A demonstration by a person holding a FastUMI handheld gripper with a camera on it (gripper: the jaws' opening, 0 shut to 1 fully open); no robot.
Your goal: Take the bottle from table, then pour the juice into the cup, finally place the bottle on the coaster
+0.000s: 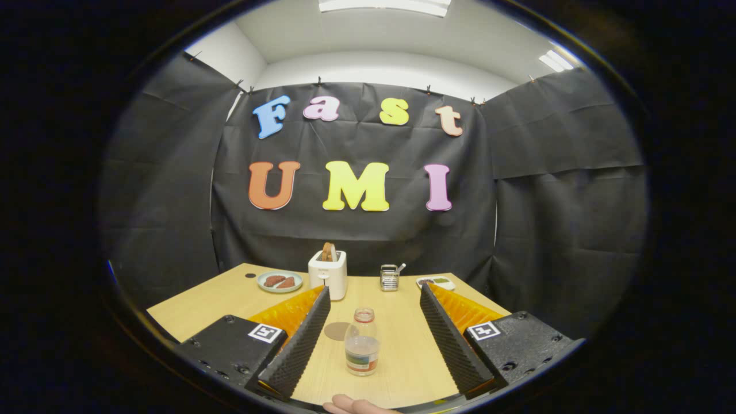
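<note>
A small clear bottle with a red neck ring and a colourful label stands upright on the wooden table. It holds some pale liquid. My gripper is open, and the bottle stands between the two fingers, nearer the left one, touching neither. A round brown coaster lies flat just left of and behind the bottle, partly hidden by the left finger.
At the back of the table stand a white toaster with bread in it, a plate with two brown pieces, a small metal rack and a white dish. A fingertip shows below the gripper.
</note>
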